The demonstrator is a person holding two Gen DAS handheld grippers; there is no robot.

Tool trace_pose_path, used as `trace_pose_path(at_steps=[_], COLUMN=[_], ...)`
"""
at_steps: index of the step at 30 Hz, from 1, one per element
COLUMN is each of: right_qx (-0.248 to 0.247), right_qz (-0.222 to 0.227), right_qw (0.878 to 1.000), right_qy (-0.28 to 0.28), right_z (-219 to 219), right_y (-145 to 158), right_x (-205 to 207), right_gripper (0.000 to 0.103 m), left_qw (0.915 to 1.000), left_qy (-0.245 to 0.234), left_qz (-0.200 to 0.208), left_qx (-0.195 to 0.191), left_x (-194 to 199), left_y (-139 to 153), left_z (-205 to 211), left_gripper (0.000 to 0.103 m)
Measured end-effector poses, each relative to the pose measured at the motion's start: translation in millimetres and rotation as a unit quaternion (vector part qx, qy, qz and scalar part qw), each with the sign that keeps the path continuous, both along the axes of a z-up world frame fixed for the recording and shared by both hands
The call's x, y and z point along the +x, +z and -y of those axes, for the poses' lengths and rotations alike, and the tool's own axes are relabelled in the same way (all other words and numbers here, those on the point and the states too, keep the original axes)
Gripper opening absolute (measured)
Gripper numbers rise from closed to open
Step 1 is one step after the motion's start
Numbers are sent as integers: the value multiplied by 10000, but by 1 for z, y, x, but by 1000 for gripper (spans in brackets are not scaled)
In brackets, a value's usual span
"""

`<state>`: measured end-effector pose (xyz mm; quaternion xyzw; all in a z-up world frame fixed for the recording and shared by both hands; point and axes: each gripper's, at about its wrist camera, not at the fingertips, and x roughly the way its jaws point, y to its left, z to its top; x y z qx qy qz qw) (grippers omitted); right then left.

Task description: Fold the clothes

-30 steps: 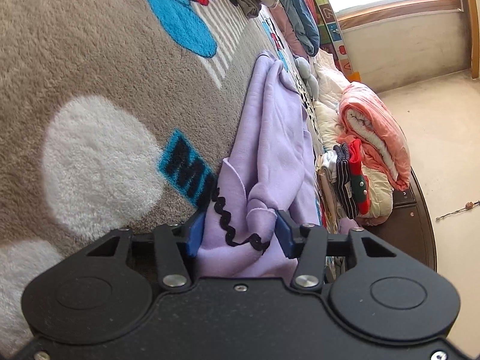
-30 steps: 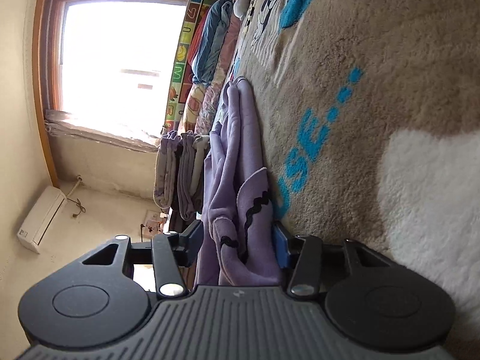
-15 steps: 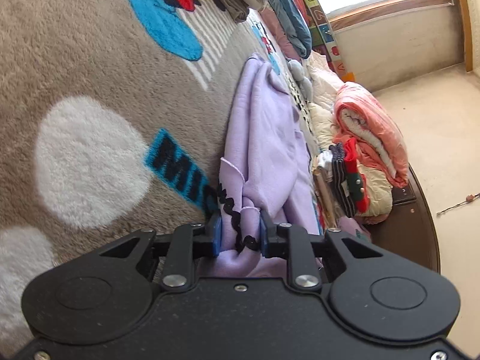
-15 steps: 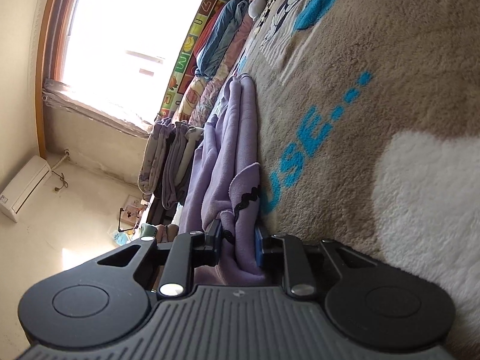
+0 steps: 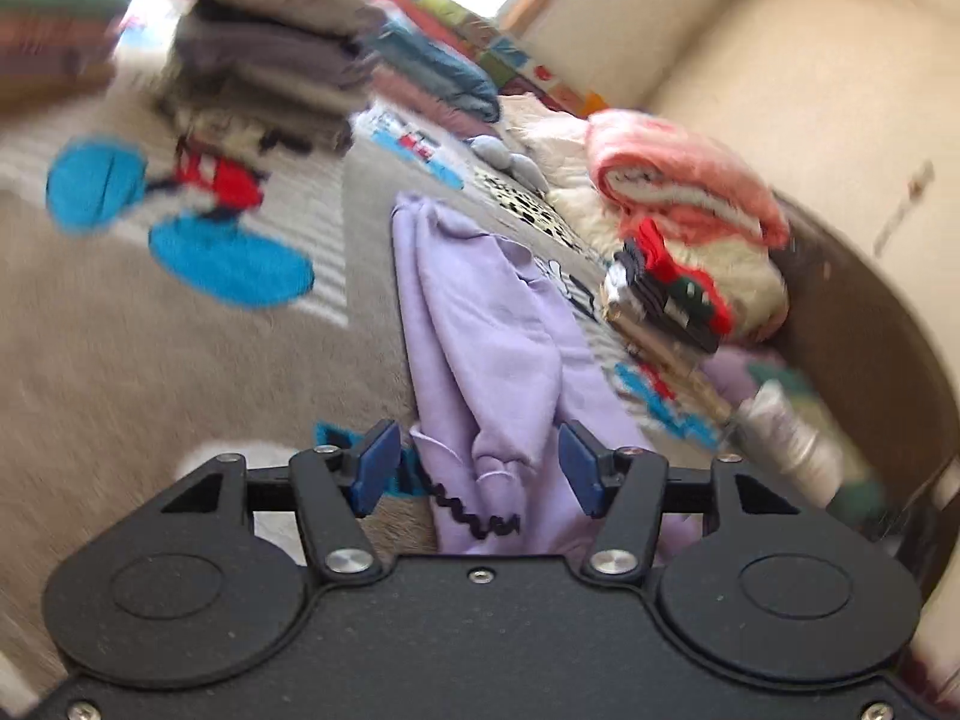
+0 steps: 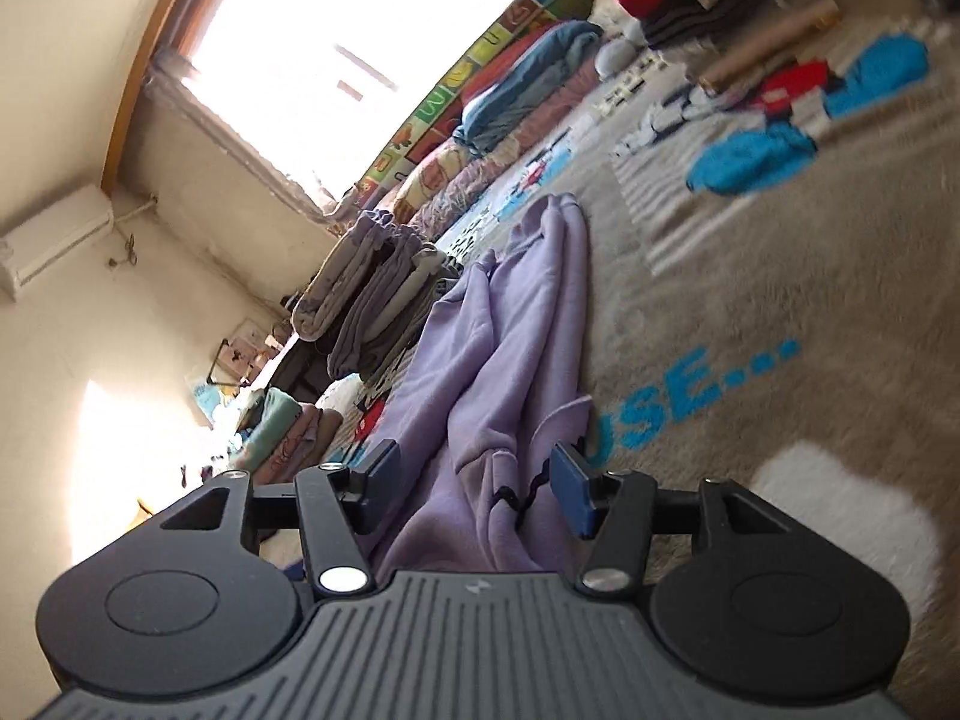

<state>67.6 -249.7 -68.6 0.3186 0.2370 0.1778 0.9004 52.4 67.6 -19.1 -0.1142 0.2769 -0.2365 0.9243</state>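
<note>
Both grippers, left gripper (image 5: 477,474) and right gripper (image 6: 474,492), have just been spread open. The purple top (image 5: 480,336) lies let go on the rug (image 5: 180,360); its loose fold could be snagged and pulled apart.

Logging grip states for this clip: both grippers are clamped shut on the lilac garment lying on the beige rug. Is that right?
Not quite. The left gripper and right gripper have just been opening; their blue pads stand apart from the lilac garment lying between them on the beige rug, as both wrist views show.
</note>
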Motion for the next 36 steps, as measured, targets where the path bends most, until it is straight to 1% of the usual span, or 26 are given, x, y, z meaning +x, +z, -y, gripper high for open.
trace_pose_path(at_steps=[1, 3, 4, 6, 8, 9, 10, 11, 12, 13, 14, 16, 18, 19, 20, 22, 23, 24, 25, 27, 28, 29, 32, 33, 35, 36], right_qx=[-612, -1797, -2404, -3467, -4288, -4563, -4781, -4995, -5104, -5172, -5296, -5588, -5901, -5982, -5983, -5869, -5821, -5772, -5831, -6067, -6205, -6325, -6473, -6458, -6469, -6489], right_qz=[141, 302, 365, 451, 523, 589, 671, 754, 842, 926, 1047, 1327, 1684, 1826, 1890, 1852, 1811, 1770, 1763, 1801, 1838, 1935, 2403, 2497, 2469, 2417], right_qw=[9980, 9830, 9692, 9337, 8955, 8796, 8654, 8505, 8417, 8356, 8257, 8012, 7710, 7615, 7600, 7704, 7755, 7806, 7769, 7593, 7484, 7356, 7022, 6974, 6941, 6926], right_qy=[52, 243, 402, 770, 1073, 1210, 1339, 1466, 1548, 1602, 1633, 1677, 1701, 1703, 1698, 1666, 1643, 1619, 1592, 1514, 1453, 1466, 1737, 1847, 1971, 2019], right_z=[-3, -14, -22, -39, -53, -58, -61, -65, -67, -67, -70, -77, -87, -92, -93, -92, -91, -90, -91, -96, -101, -107, -131, -138, -155, -162], right_y=[8, 14, 14, 9, 1, -4, -7, -11, -12, -12, -13, -17, -22, -24, -25, -23, -22, -20, -19, -17, -16, -16, -15, -15, -18, -20], right_x=[-4, -8, -12, -17, -22, -28, -35, -42, -45, -48, -50, -56, -61, -62, -62, -60, -61, -61, -65, -78, -85, -93, -114, -118, -113, -108], right_gripper=[56, 56, 56, 56, 56, 56, 56, 56, 56, 56, 56, 56, 56, 56, 56, 56, 56, 56, 56, 57, 58, 58, 57, 56, 54, 49], left_qw=[9975, 9797, 9676, 9387, 9041, 8927, 8850, 8821, 8818, 8780, 8711, 8586, 8531, 8519, 8446, 8228, 8157, 8168, 8243, 8415, 8438, 8356, 7963, 7939, 7969, 7954], left_qy=[-173, -619, -858, -1274, -1602, -1700, -1772, -1788, -1776, -1757, -1757, -1768, -1759, -1757, -1794, -1956, -2060, -2140, -2190, -2312, -2381, -2436, -2464, -2383, -2174, -2065], left_qz=[318, 875, 1043, 1236, 1368, 1463, 1571, 1653, 1723, 1840, 1980, 2222, 2326, 2313, 2269, 2128, 2087, 2086, 2115, 2279, 2353, 2382, 2390, 2428, 2502, 2533], left_qx=[607, 1695, 2132, 2955, 3717, 3910, 4010, 4032, 4015, 4055, 4135, 4267, 4327, 4359, 4505, 4893, 4986, 4934, 4774, 4318, 4195, 4309, 4981, 5040, 5050, 5105], left_x=[-9, -29, -35, -42, -45, -44, -45, -44, -42, -41, -40, -39, -37, -37, -39, -49, -54, -60, -66, -77, -80, -82, -81, -80, -76, -73], left_y=[1, -9, -17, -36, -58, -65, -71, -73, -74, -76, -79, -86, -88, -86, -82, -71, -65, -56, -47, -38, -39, -48, -79, -82, -83, -85], left_z=[8, 21, 27, 41, 52, 54, 54, 54, 53, 55, 59, 68, 75, 75, 76, 77, 77, 75, 74, 79, 84, 94, 129, 135, 147, 152], left_gripper=[57, 57, 57, 57, 51, 48, 48, 48, 48, 48, 48, 46, 46, 46, 46, 47, 48, 48, 48, 50, 50, 50, 47, 45, 45, 44])
